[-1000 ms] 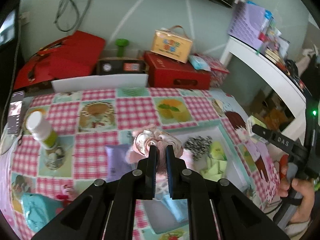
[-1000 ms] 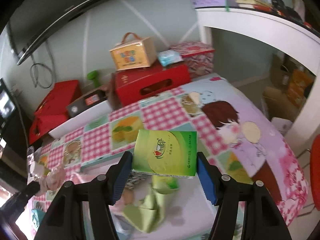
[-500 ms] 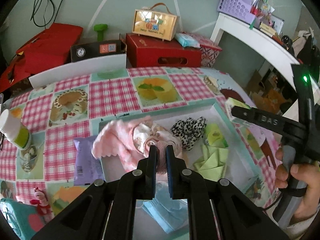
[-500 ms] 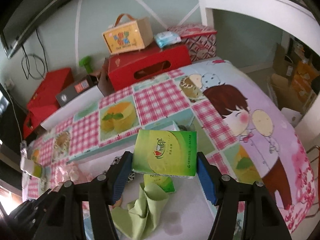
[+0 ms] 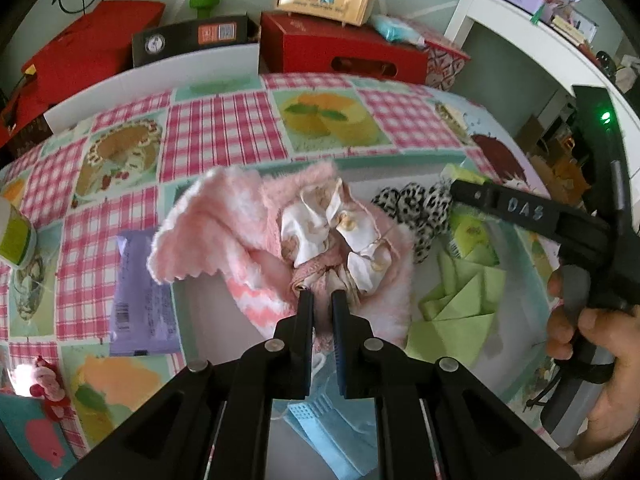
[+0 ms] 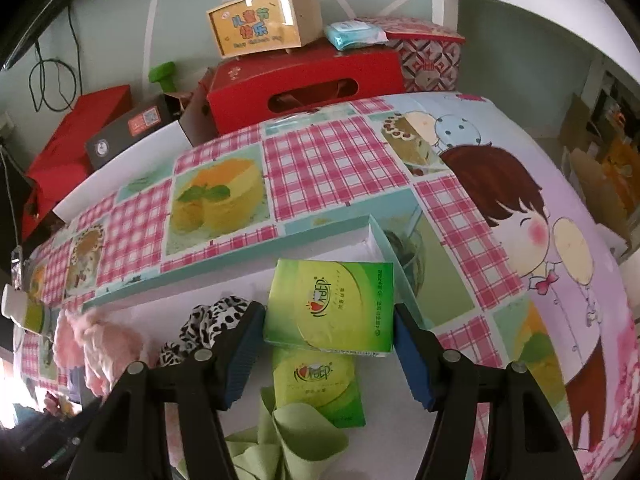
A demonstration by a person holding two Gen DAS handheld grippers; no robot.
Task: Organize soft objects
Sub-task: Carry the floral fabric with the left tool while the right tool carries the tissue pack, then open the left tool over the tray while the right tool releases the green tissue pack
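Right claw (image 6: pixel 329 322) first: its blue pads are clamped on the two short sides of a green tissue pack (image 6: pixel 330 307), jaws standing fairly wide because the pack fills the whole gap. That pack's long axis runs straight across from pad to pad, flat printed face up toward the camera, and it hangs over the far right corner of the shallow white tray (image 6: pixel 320 222) with the teal rim.

Directly beneath it, a touch nearer the camera, lies a second green pack (image 6: pixel 318 386), already flat on the tray floor. So the relation that counts is plain: the drop spot is below and just ahead of the claw, between that lying pack and the tray's right wall. My read is that a straight lowering would land the held pack partly on its twin, so a small nudge toward the far corner looks wise.

Over to the left claw (image 5: pixel 322 296): jaws pinched almost together on a bunch of pink and cream fabric (image 5: pixel 336 236), which trails onto a fluffy pink knit (image 5: pixel 224 232) draped over the tray's left edge. That bundle sits left of the leopard-print scrunchie (image 5: pixel 416 208), with the folded green cloth (image 5: pixel 460 300) nearer the right side and a blue face mask (image 5: pixel 324 436) at the near end.

For the tissue corner the right hand (image 5: pixel 588 344) is clearly the nearer one; the left is busy on the opposite side, well apart from it. Both loads look close to release, neither yet let go.
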